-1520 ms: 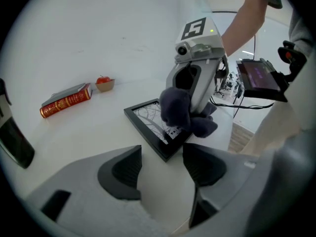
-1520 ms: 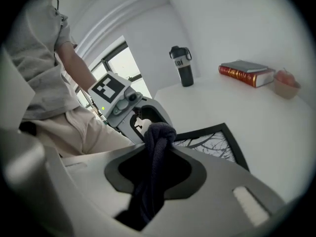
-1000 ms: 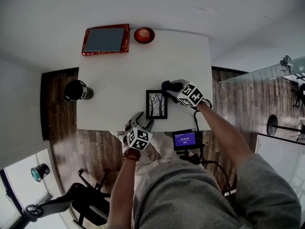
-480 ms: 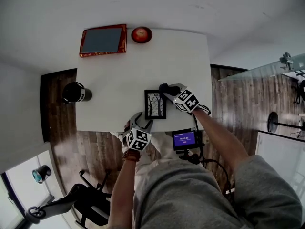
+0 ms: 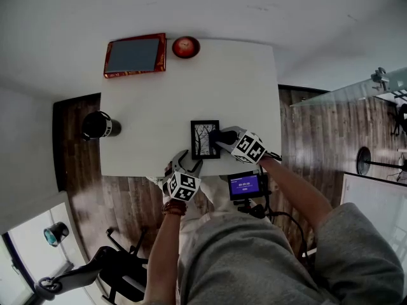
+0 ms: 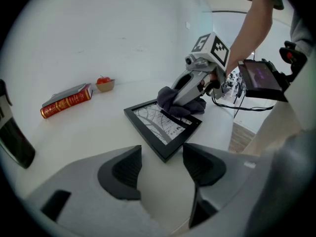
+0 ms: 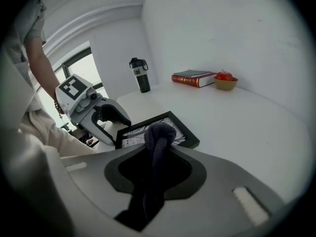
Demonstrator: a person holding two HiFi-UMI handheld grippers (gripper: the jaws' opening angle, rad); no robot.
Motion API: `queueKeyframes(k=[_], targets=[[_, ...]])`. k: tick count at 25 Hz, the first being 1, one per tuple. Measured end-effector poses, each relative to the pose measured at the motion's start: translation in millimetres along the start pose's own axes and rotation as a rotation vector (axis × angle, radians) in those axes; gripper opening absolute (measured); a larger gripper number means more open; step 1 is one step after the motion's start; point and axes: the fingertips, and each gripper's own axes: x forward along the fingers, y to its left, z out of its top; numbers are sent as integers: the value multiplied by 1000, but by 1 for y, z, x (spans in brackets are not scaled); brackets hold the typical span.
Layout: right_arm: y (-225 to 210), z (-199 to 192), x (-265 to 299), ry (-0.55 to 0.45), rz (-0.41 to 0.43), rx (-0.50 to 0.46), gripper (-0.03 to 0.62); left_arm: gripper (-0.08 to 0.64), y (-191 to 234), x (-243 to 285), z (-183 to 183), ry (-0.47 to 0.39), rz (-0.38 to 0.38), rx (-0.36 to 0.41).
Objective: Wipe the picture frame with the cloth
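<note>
On table [image 5: 191,88], right gripper's [image 5: 219,138] fingers clamp cloth [image 7: 159,132] hiding frame [image 6: 157,124] edge; left gripper's [image 6: 159,164] apart.

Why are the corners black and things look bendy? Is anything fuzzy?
Left gripper view: the wide-angle lens leaves black corners; its near jaws look soft, the picture frame sharp. Right gripper view: same black ring; the cloth up close looks soft. Head view: the table edges bow; light is even, shadows faint.

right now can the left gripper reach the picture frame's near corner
Probably yes: the left gripper is open, the picture frame lies just ahead across bare table, and the right gripper holds the cloth on its far side.
</note>
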Motion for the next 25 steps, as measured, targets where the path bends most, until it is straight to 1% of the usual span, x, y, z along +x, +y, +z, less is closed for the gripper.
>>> queueKeyframes(k=[7, 9, 13, 17, 22, 23, 25], targets=[[42, -12, 4, 65, 128, -103, 95, 275, 0, 0, 0, 1, 1, -2], [46, -12, 5, 71, 154, -95, 95, 275, 0, 0, 0, 2, 1, -4], [53, -12, 4, 59, 220, -45, 95, 275, 0, 0, 0, 3, 0, -4], [72, -16, 5, 67, 310, -64, 97, 273, 1, 0, 0, 2, 1, -6], [75, -15, -1, 68, 329, -49, 100, 272, -2, -1, -1, 16, -8, -18], [74, -12, -4, 54, 325, -53, 101, 272, -3, -3, -2, 30, -12, -19], [71, 2, -15, -9, 296, -45, 103, 273, -6, -8, -1, 50, -22, -8]])
